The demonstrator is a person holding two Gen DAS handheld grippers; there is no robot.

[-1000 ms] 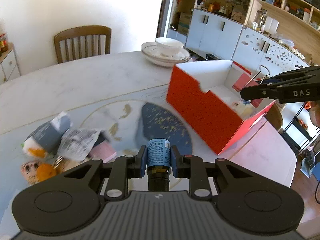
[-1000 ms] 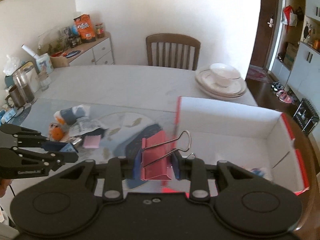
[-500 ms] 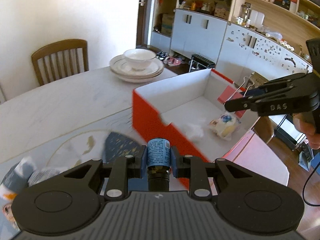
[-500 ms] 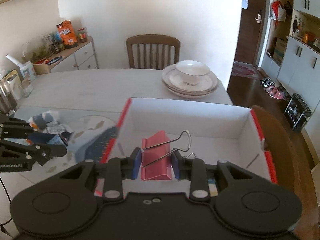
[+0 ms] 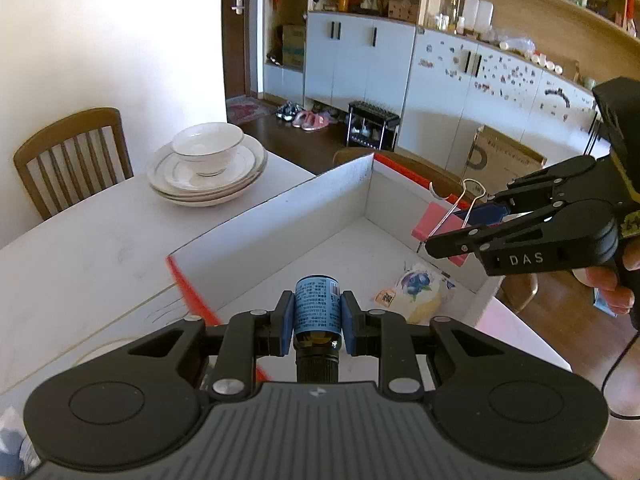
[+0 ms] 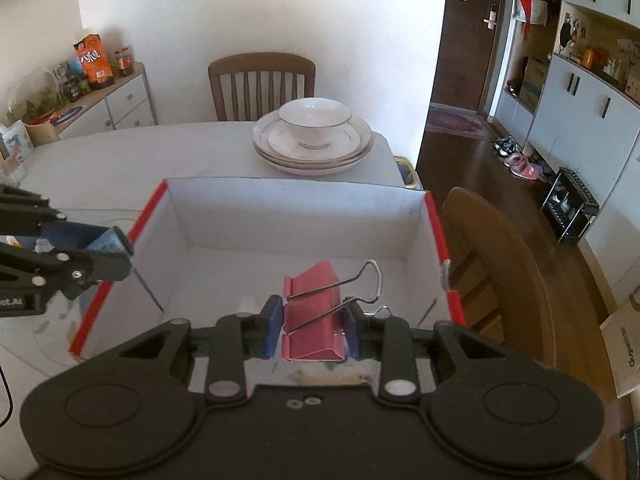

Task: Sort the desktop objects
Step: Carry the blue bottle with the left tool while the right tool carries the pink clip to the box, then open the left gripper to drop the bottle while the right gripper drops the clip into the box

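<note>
Both hands have swung across from the cluttered end of the surface, so the snack packets and toys that filled the left wrist view a second ago are gone from sight and the red box with its white inside now lies right under the two grippers. The left gripper is clamped on a small brown bottle with a blue label, its cap towards the camera, and holds it over the near red edge of the box. The right gripper is pressed tight on a pink binder clip, whose wire handles stick up and away from the camera, and hangs above the inside of the box. Seen from the left wrist, that gripper reaches in from the right with a person's fingers wrapped round its handle. On the box floor lies a small packet with a blueberry picture. Beyond the box, a bowl sits on a stack of plates, with a wooden chair behind.
</note>
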